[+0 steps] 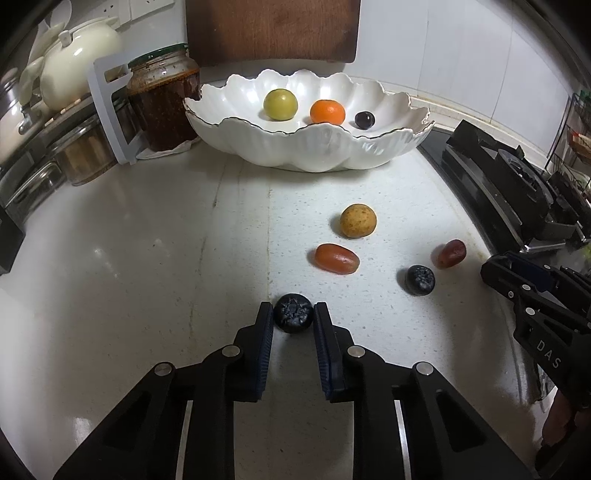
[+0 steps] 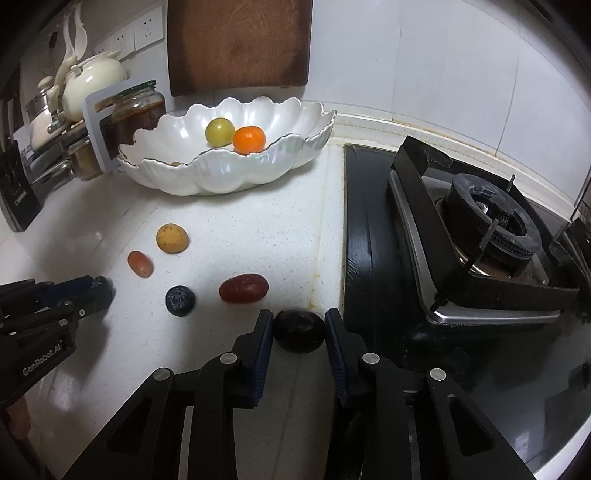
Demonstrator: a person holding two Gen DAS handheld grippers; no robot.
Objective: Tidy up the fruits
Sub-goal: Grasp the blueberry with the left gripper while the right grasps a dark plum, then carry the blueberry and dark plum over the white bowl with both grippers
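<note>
A white scalloped bowl (image 1: 325,147) at the back of the counter holds a green fruit (image 1: 280,104), a small orange (image 1: 327,112) and a dark grape (image 1: 364,120). My left gripper (image 1: 293,314) is shut on a blueberry (image 1: 293,313) resting on the counter. My right gripper (image 2: 298,328) is shut on a dark plum (image 2: 298,330) at the counter's edge by the stove. Loose on the counter lie a tan spotted fruit (image 1: 358,220), an orange-red oval tomato (image 1: 337,258), a second blueberry (image 1: 419,280) and a dark red oval fruit (image 1: 451,253). The bowl also shows in the right wrist view (image 2: 221,173).
A black gas stove (image 2: 480,236) fills the right side. A jar of red sauce (image 1: 164,99), a white holder, a cream teapot (image 1: 79,62) and steel containers stand at the back left. A wooden board (image 1: 273,29) leans on the wall behind the bowl.
</note>
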